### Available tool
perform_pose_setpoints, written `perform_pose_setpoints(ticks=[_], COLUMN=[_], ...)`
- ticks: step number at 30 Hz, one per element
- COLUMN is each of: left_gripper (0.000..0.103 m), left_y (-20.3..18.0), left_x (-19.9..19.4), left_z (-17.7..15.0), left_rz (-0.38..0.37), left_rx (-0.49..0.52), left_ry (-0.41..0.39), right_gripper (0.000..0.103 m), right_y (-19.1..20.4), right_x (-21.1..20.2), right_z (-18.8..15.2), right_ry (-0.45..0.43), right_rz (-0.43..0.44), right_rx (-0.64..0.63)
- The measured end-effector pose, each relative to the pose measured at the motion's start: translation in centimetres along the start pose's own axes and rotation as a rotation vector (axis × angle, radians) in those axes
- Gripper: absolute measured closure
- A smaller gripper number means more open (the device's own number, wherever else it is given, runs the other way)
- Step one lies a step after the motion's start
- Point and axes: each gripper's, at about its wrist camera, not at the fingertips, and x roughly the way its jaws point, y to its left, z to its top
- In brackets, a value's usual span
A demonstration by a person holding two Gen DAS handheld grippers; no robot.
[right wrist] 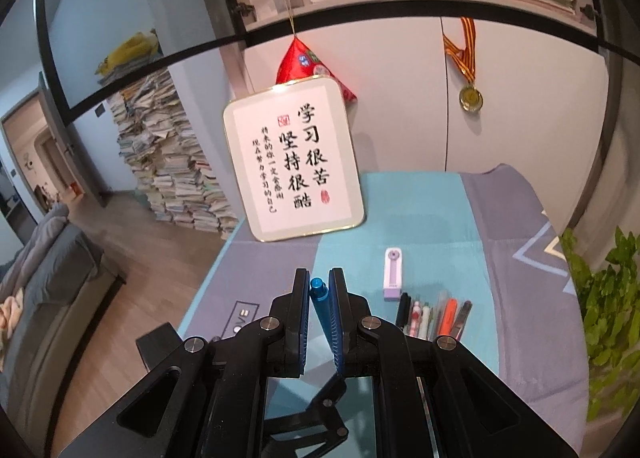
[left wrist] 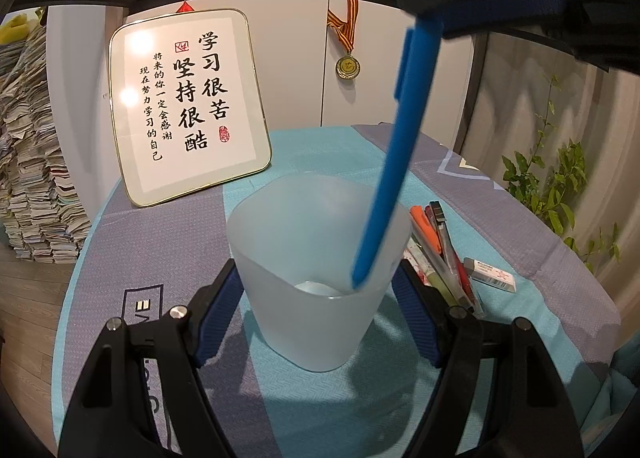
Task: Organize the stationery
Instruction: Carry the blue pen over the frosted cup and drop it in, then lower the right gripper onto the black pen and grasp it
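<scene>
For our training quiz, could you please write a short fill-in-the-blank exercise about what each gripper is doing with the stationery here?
1. The right gripper is shut on a pen whose colour is ____.
2. The pen's tip is inside the frosted ____, which the left gripper holds.
3. The loose pens lie on the table beside a white ____.
4. A lilac device lies flat on the ____.

Missing words: blue; cup; eraser; tablecloth
</scene>
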Motion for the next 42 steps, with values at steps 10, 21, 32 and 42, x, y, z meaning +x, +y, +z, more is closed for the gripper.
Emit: perform_pose_setpoints(ticks=[10,21,32,42], left_gripper=[0.028,0.028,0.028,0.028], left_y=[0.1,0.9,0.4,0.2], left_x=[0.0,-0.2,0.0,0.1], left_z=[0.0,-0.1,0.1,0.1], left_rz=[-0.003,0.028,0.031,0.034], left_rx=[-0.002,-0.050,-0.016,0.004], left_ry=[0.001,-0.006,0.000,0.007], right_gripper=[0.093,0.088,0.068,0.068], right_y=[-0.7,-6.8,-16.0,-16.6], right_x=[0.9,0.6,9.2,11.7], right_z=[-0.9,-2.0,-5.4,-4.0], right_ry=[0.072,0.075,0.320,0.322], right_rz=[0.032,-0.092,-0.208,-0.217], right_rx=[0.017,0.130,0.366,0.407])
